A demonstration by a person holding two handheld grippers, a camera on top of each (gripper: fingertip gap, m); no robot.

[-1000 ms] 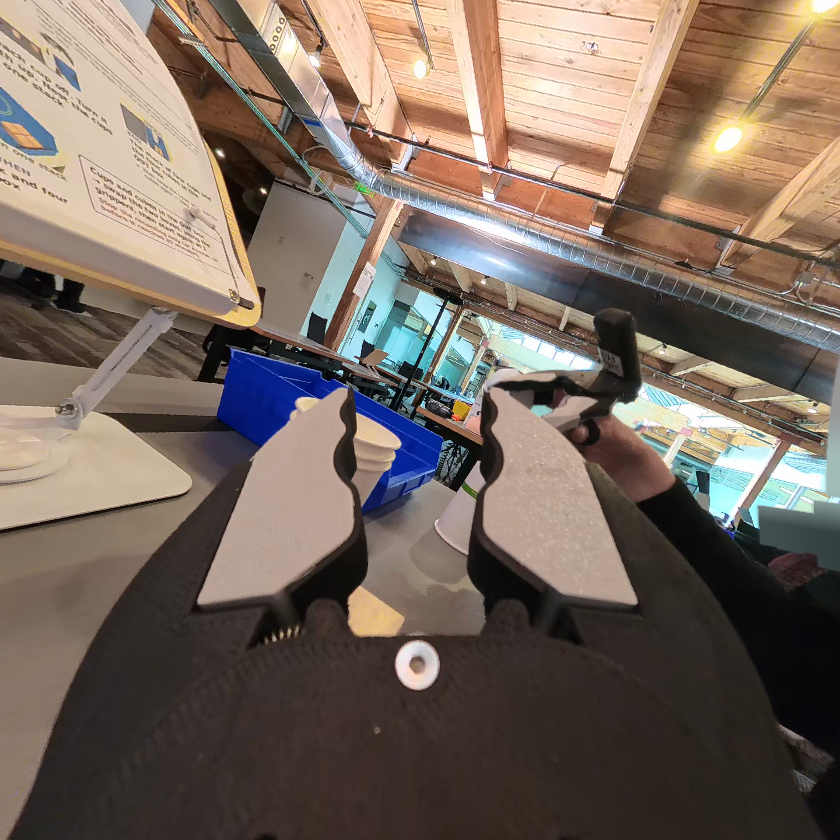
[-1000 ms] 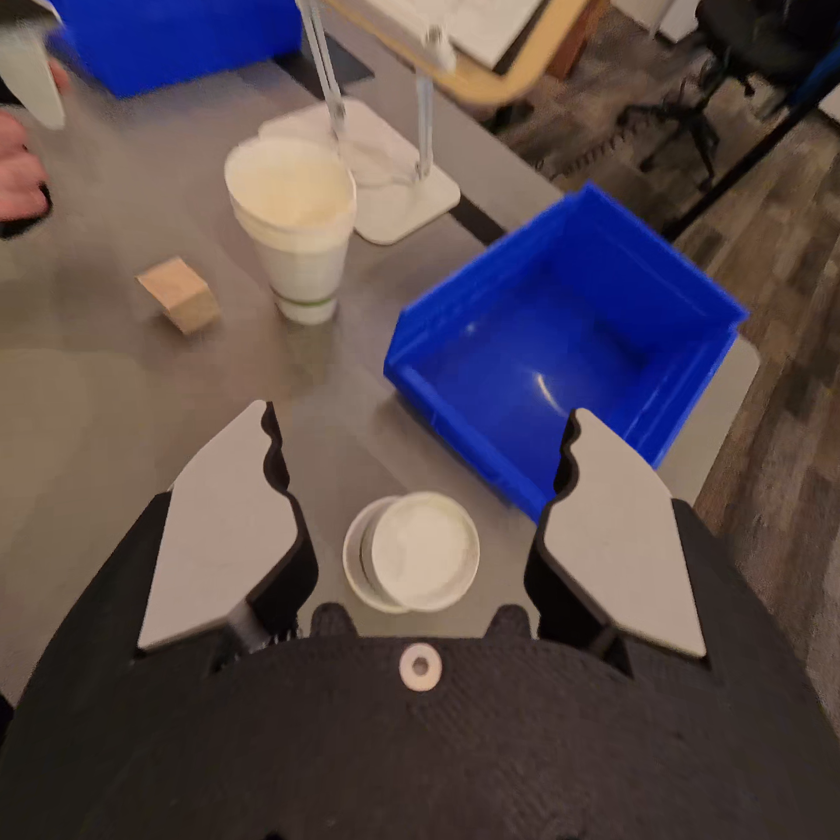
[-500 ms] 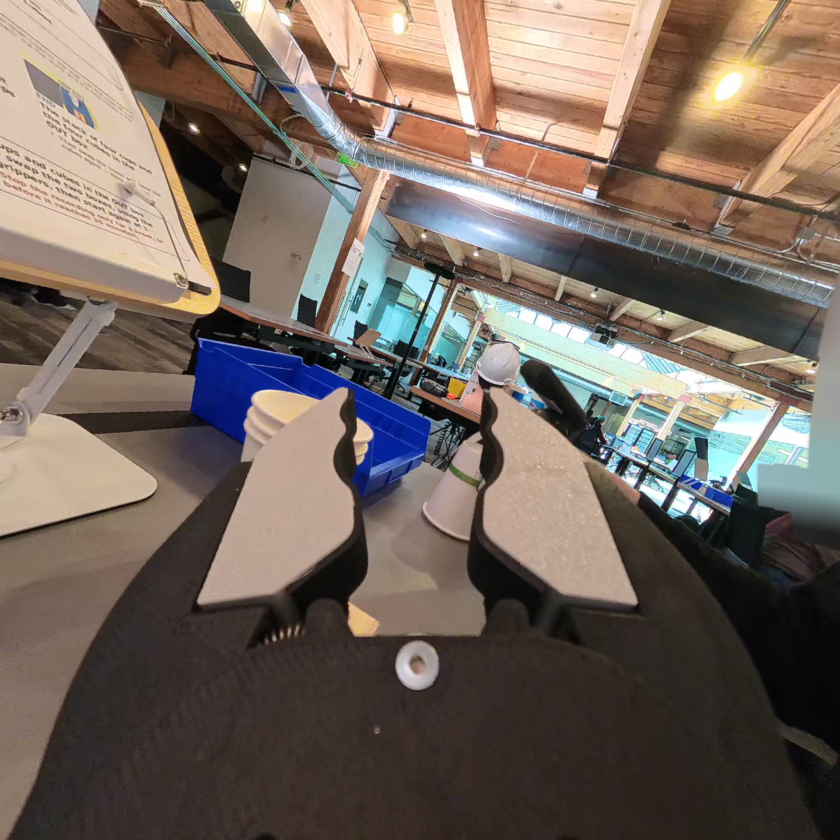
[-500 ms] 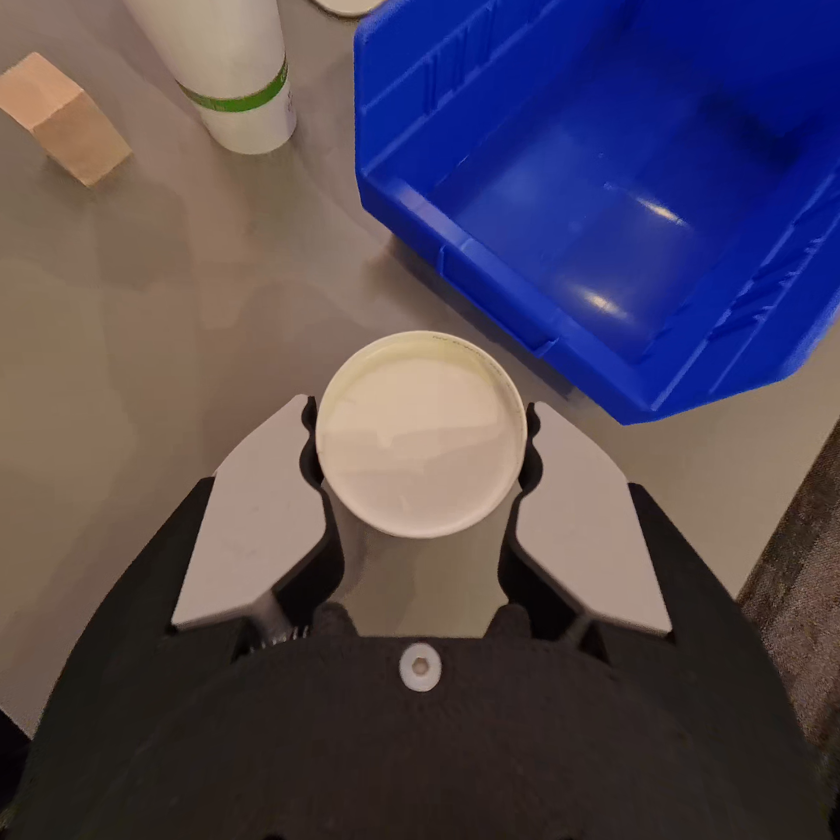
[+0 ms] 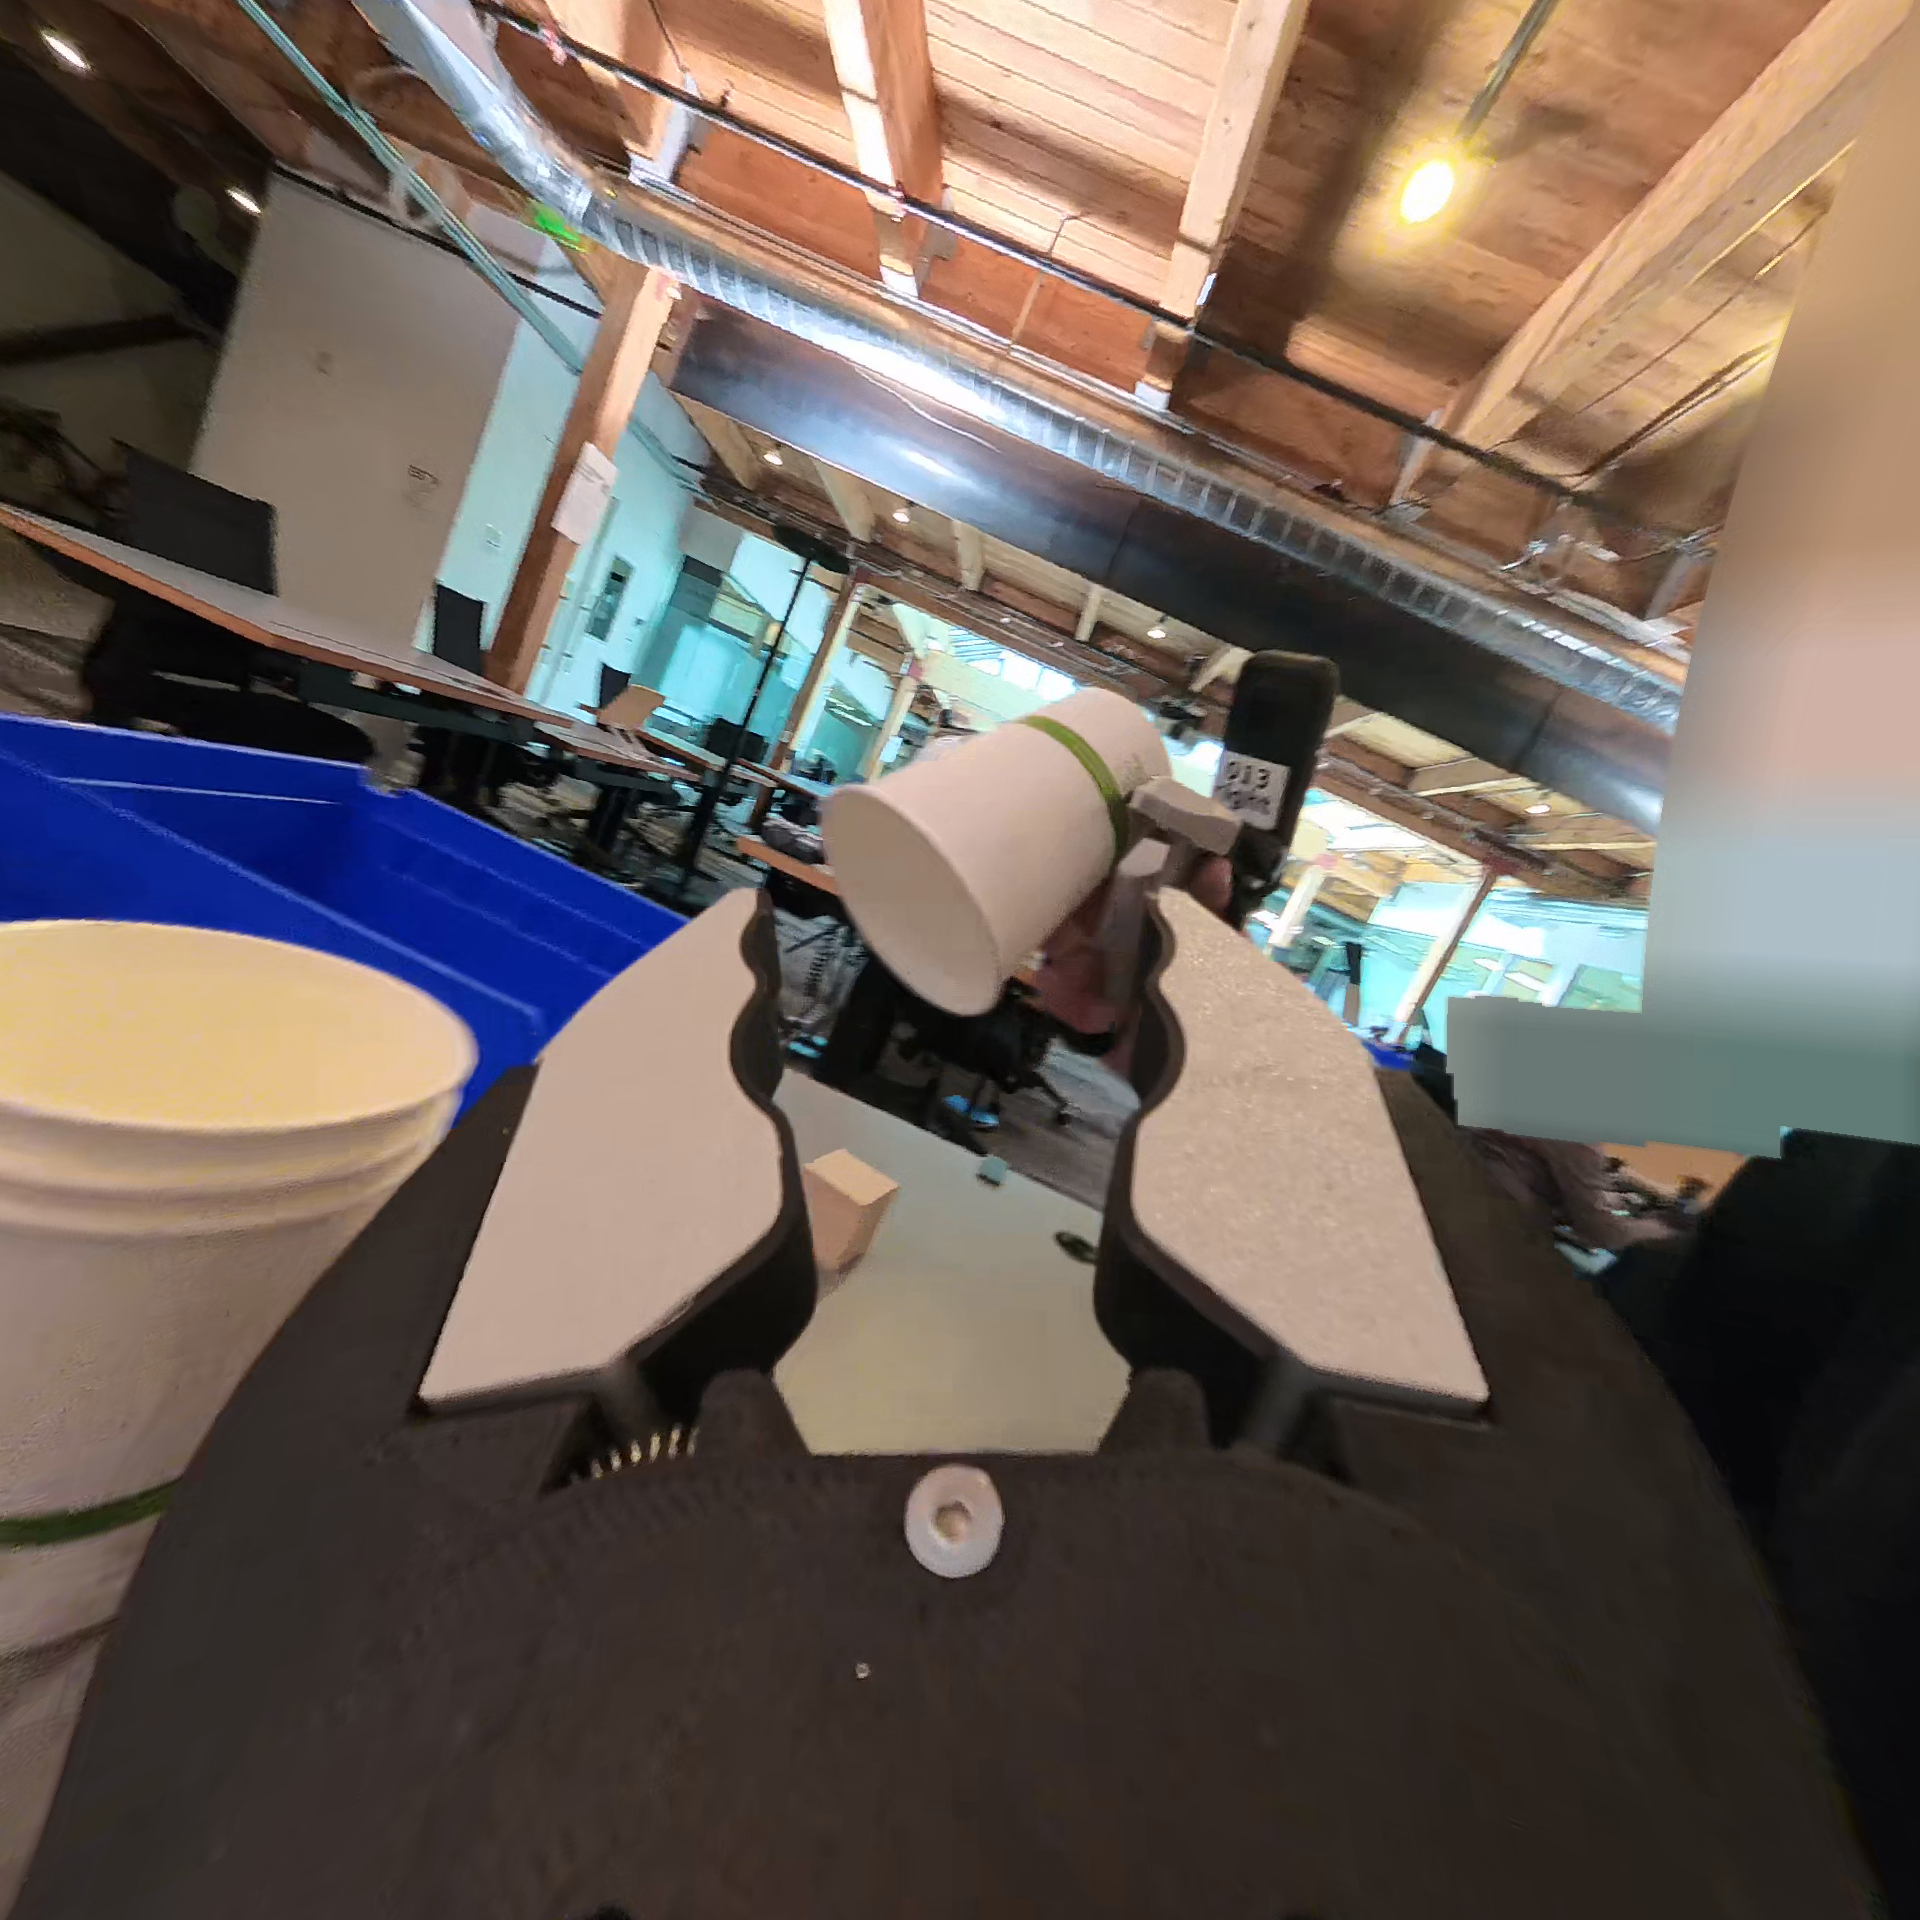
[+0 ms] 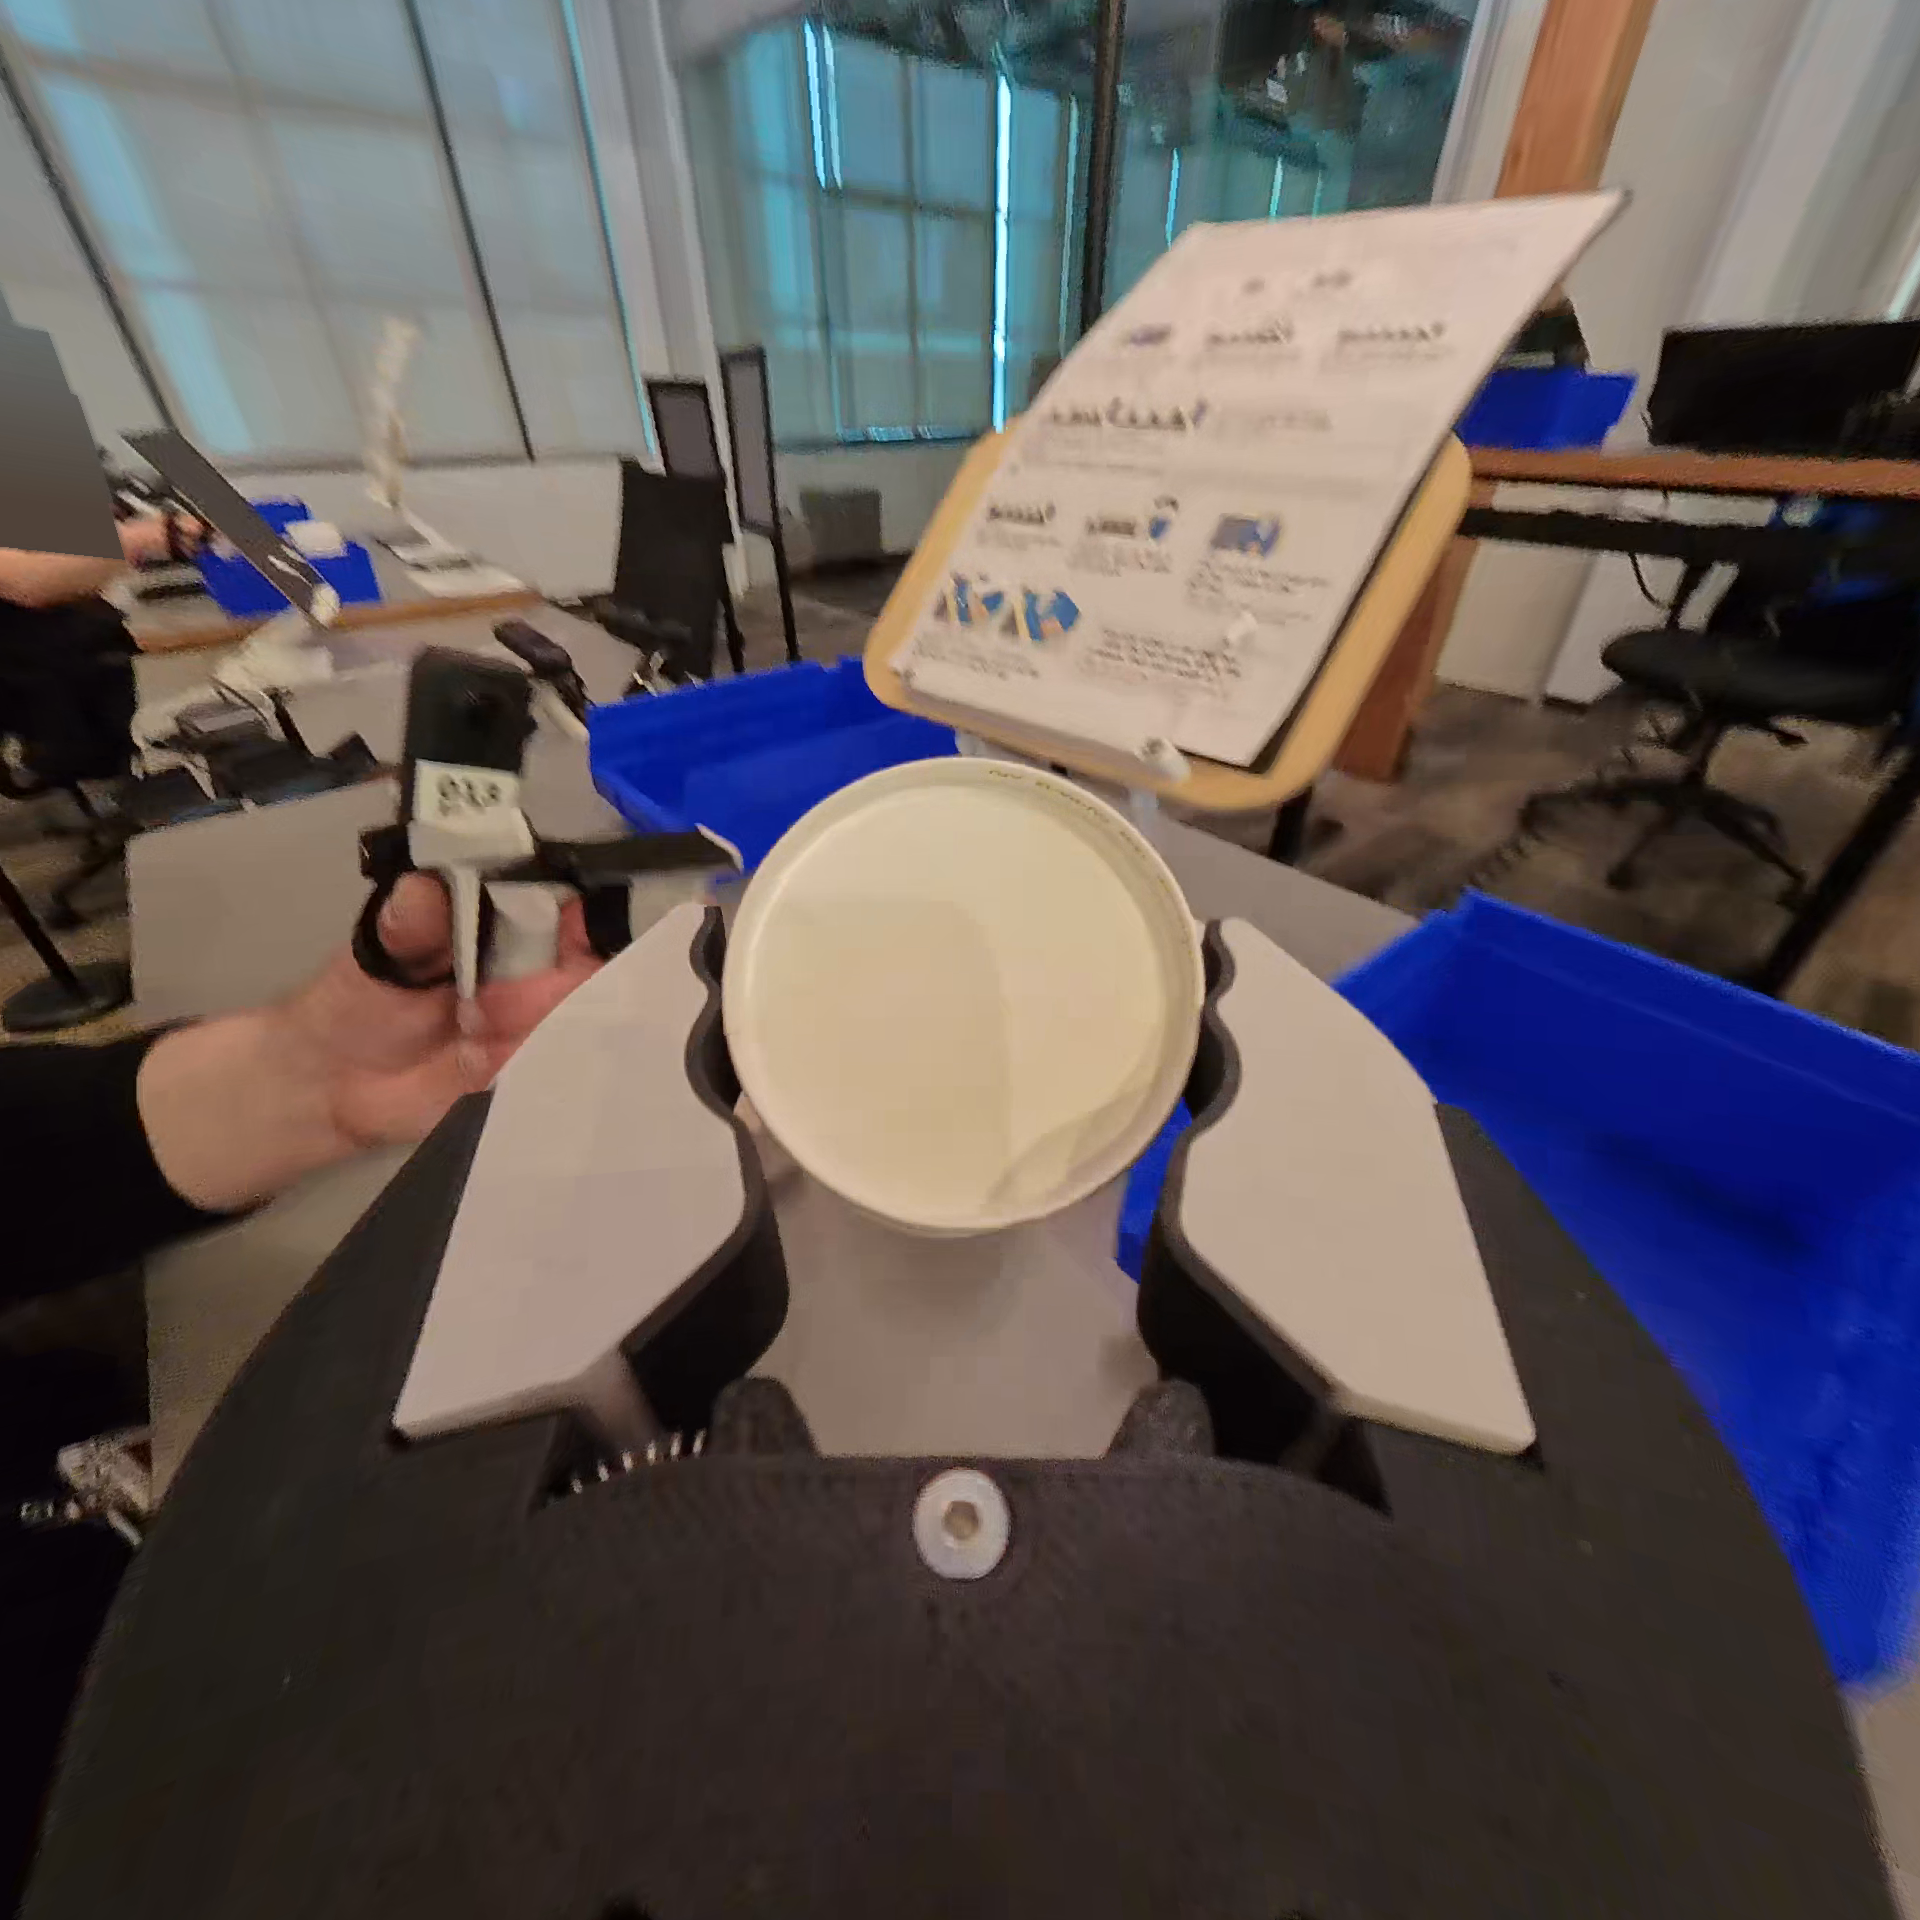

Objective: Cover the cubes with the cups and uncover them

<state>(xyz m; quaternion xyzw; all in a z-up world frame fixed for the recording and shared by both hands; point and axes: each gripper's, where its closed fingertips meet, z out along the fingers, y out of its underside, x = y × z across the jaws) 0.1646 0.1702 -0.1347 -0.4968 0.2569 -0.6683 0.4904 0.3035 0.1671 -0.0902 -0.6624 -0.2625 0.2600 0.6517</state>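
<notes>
Above the worktop (image 5: 966, 1340), right gripper (image 6: 961, 1023) fingers pinch the light, crushable paper cup (image 6: 961, 1003) near its base; left gripper (image 5: 956, 997) fingers gape empty.

The left gripper (image 5: 956, 1049) is open with nothing in it. A wooden cube (image 5: 847, 1205) sits on the table (image 5: 966, 1340) just past it. Above the cube, the right gripper (image 5: 1164, 842) holds a white cup (image 5: 977, 852) tipped sideways.

A small white tag (image 6: 463, 795) bearing dark printed characters sits on the black camera body at left of the frame. A white printed instruction sheet (image 6: 1226, 488) with text and blue diagrams lies on the tilted wooden stand, upper right.
</notes>
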